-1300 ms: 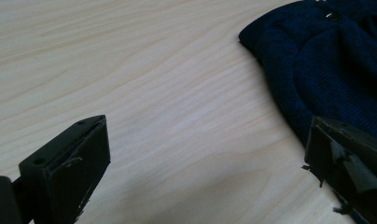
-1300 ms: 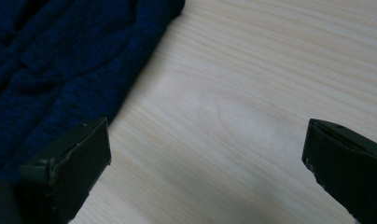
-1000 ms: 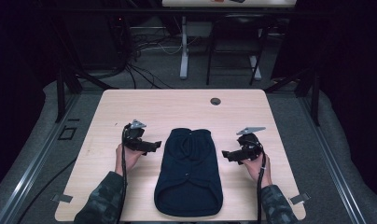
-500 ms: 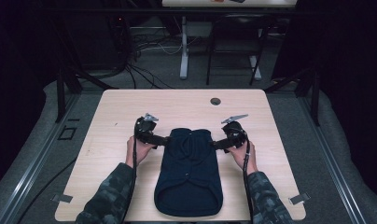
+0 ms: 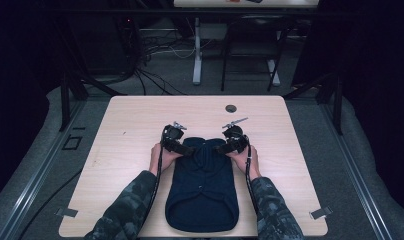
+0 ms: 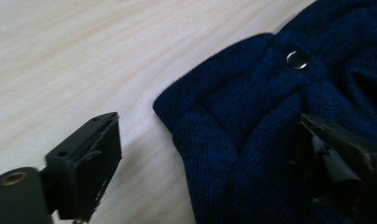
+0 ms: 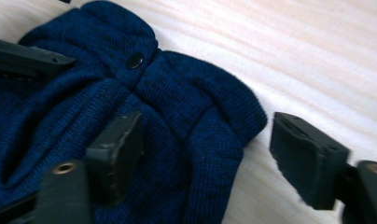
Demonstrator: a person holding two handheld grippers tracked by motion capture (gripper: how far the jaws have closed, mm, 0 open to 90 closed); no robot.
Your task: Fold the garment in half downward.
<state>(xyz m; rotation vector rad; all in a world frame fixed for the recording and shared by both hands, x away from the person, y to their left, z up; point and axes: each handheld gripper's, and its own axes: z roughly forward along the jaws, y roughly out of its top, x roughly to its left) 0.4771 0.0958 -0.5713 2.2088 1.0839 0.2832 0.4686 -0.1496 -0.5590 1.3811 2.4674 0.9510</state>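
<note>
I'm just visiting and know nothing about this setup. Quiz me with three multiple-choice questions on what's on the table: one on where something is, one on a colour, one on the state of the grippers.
1. Where is the garment on the table?
A. At the far left corner
B. In the middle, running to the near edge
C. Hanging off the far edge

2. What colour is the garment?
A. Dark blue
B. Red
C. White

3. How do the jaws of the left gripper and the right gripper stand?
A. Both clamped shut on bare wood
B. One open, one shut
C. Both open, each straddling a top corner of the garment

Answers:
1 B: the high view shows it centred, reaching the near edge.
2 A: the knit reads navy in all views.
3 C: each gripper view shows a wide gap with a fabric corner between the jaws.
</note>
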